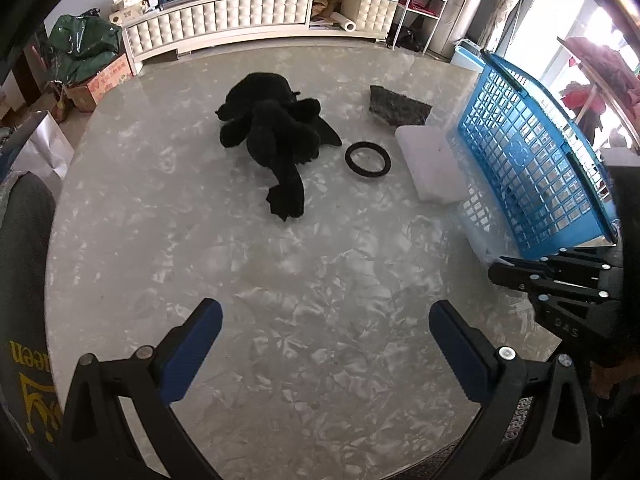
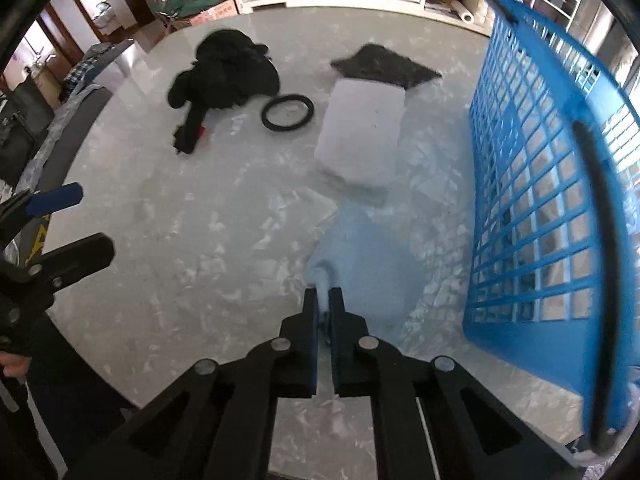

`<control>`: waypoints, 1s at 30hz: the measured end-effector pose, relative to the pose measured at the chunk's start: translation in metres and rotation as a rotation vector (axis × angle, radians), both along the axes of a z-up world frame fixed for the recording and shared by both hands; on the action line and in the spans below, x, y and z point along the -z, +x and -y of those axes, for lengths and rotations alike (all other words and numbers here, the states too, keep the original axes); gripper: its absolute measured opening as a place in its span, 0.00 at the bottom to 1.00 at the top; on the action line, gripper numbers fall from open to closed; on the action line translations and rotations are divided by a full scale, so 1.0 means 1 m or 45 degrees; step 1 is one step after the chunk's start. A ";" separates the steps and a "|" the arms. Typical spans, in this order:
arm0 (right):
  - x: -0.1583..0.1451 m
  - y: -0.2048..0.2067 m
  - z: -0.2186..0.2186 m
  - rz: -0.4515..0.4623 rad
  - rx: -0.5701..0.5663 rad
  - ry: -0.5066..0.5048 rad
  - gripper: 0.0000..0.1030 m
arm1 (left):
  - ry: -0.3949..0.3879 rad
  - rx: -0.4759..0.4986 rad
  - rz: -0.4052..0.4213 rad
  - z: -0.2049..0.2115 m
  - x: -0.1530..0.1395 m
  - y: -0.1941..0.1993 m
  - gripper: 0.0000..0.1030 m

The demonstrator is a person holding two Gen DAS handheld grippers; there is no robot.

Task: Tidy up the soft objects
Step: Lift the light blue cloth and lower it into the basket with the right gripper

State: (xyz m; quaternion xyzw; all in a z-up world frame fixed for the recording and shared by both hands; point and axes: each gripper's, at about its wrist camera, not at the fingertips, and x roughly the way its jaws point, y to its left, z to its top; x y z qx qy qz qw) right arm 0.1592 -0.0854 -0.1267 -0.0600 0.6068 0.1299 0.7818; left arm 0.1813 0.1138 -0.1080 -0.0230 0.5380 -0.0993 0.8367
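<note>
The right gripper, a black two-finger tool with blue pads, pinches a corner of a pale blue soft cloth-like piece low over the round grey marbled table; its fingers are drawn nearly together on that corner. The piece spreads forward and right from the fingertips, its far edge toward the blue plastic lattice basket that lies tipped on its side along the table's right. The left gripper hangs above bare tabletop with its blue-padded fingers spread wide and nothing between them.

Farther out, a white rectangular foam block lies flat, its long axis running away from the right gripper, its far end touching or overlapping a dark grey fibrous rectangular pad. Just left of the block rests a black rubber-like ring, flat on the table. Beyond and left of the ring sprawls a black plush toy, its long limb stretched toward the near edge; a small red patch shows near that limb's tip in the right wrist view.

Behind the table stands a long white tufted cabinet loaded with boxes.
</note>
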 end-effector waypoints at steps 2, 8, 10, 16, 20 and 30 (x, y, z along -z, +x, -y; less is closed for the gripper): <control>-0.011 -0.003 0.000 0.019 -0.012 0.011 0.04 | 0.011 -0.001 0.005 0.001 -0.005 -0.001 1.00; -0.047 -0.007 0.005 0.084 -0.026 0.066 0.04 | 0.024 0.016 0.018 0.008 -0.019 -0.002 1.00; -0.062 -0.010 0.005 0.114 -0.038 0.078 0.04 | 0.030 0.030 0.025 0.013 -0.027 -0.002 1.00; -0.111 -0.011 0.013 0.214 -0.048 0.103 0.04 | 0.014 0.045 0.071 0.022 -0.053 0.002 1.00; -0.139 -0.011 0.021 0.293 -0.056 0.101 0.04 | 0.009 0.063 0.086 0.032 -0.062 0.005 1.00; -0.171 -0.001 0.065 0.393 -0.001 0.067 0.04 | -0.003 0.091 0.061 0.061 -0.064 0.026 1.00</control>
